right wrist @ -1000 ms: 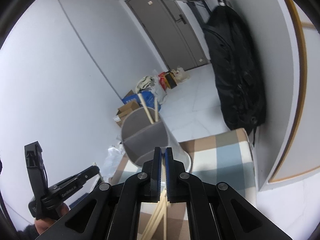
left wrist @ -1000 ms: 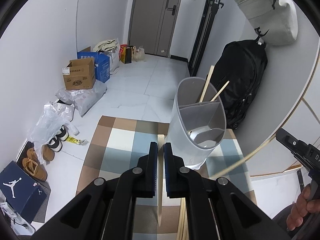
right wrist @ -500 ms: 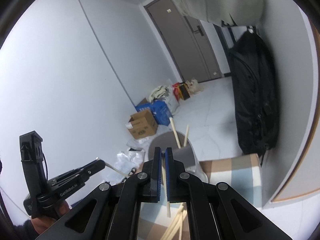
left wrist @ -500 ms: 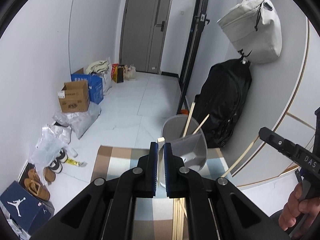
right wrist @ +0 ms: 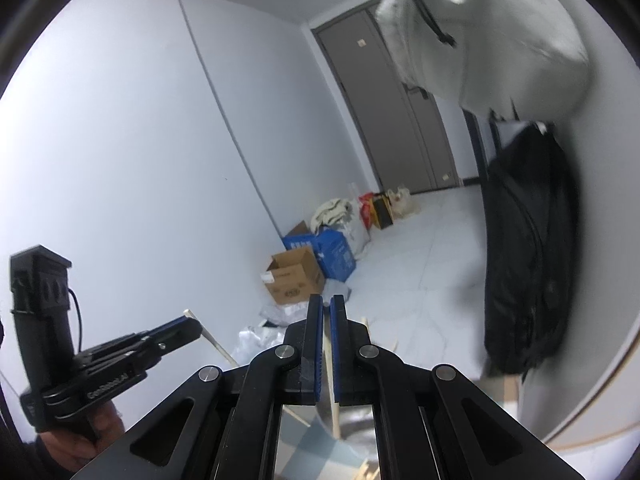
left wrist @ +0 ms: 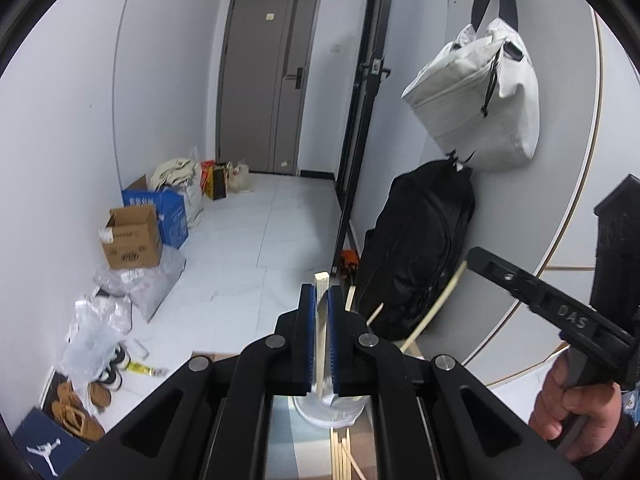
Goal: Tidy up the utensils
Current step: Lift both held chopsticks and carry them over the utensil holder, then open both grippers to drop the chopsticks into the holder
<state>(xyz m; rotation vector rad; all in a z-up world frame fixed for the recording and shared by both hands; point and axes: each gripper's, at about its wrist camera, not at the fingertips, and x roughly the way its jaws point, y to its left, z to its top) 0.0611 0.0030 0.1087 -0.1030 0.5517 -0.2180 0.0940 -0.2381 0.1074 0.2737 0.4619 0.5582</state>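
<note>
Two hand-held grippers are raised in a pale hallway, each clamped on a single wooden chopstick: the left gripper (left wrist: 319,312) pinches one chopstick (left wrist: 320,332) upright between its blue pads, and the right gripper (right wrist: 326,320) is closed on another chopstick (right wrist: 333,396). Below the left gripper, a grey utensil holder (left wrist: 332,410) stands on a checked cloth (left wrist: 280,440), mostly hidden, with what look like more loose chopsticks (left wrist: 340,454) lying beside its base. Behind hang a black backpack (left wrist: 420,256) and a white bag (left wrist: 480,92).
</note>
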